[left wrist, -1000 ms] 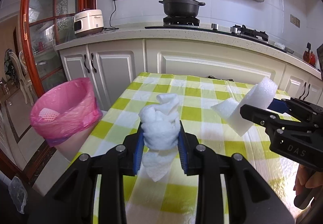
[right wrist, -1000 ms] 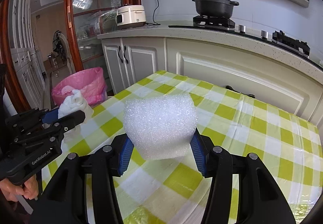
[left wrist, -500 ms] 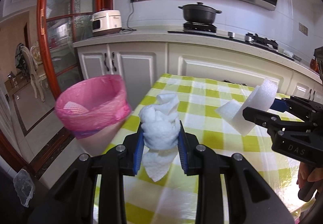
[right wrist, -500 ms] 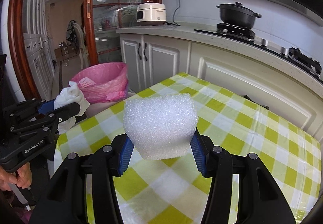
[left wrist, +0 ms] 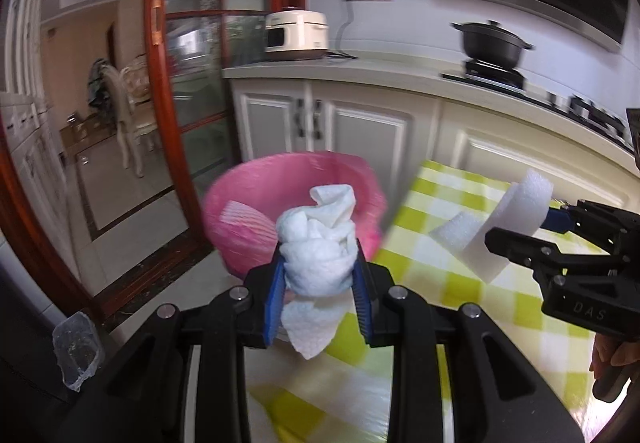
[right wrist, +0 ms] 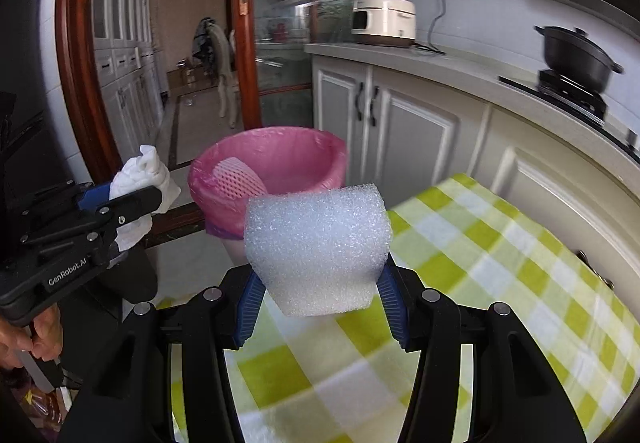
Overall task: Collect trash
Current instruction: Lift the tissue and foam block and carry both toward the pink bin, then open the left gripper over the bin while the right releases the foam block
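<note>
My left gripper (left wrist: 319,279) is shut on a crumpled white paper towel (left wrist: 318,255), held at the table's left end with the pink-lined trash bin (left wrist: 256,187) right behind it. A pink foam net (left wrist: 244,221) lies inside the bin. My right gripper (right wrist: 318,295) is shut on a folded white foam sheet (right wrist: 316,247) above the green checked tablecloth (right wrist: 500,243), with the bin (right wrist: 280,159) a little beyond and to the left. Each gripper shows in the other's view: the right one (left wrist: 516,233) with the foam (left wrist: 512,219), the left one (right wrist: 134,199) with the towel (right wrist: 138,175).
White kitchen cabinets (left wrist: 344,127) and a counter with a rice cooker (left wrist: 297,30) and a black pot (left wrist: 490,43) stand behind the bin. A red-framed glass door (left wrist: 160,83) is at left. A clear plastic scrap (left wrist: 76,351) lies on the floor at lower left.
Both grippers have swung left toward the table's end, each keeping its load. The bin has shifted from the left edge to straight ahead and looks nearer.
</note>
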Available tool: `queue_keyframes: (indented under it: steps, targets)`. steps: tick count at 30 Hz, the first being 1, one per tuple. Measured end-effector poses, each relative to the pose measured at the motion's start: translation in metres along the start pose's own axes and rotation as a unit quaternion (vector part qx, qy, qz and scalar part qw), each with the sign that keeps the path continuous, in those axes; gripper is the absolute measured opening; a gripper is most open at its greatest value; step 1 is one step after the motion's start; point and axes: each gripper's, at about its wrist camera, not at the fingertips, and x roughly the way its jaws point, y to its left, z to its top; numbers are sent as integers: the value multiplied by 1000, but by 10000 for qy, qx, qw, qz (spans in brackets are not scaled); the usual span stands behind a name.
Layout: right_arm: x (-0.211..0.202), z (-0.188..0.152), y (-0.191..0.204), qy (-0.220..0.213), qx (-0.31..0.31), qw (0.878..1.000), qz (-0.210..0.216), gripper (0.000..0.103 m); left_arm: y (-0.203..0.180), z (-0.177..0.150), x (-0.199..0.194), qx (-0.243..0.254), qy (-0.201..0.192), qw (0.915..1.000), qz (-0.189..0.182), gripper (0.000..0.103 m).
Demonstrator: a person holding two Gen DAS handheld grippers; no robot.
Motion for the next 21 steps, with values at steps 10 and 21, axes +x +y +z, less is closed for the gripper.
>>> queue_keyframes:
  steps: [10,21]
  targets:
    - [73,64,8,-47,-120,9985,536,50,46,47,57,-234,-8,9990,370,29]
    - [144,95,12,182,-157,9961,844,51,76,68,122,-598,154,9974,360,32]
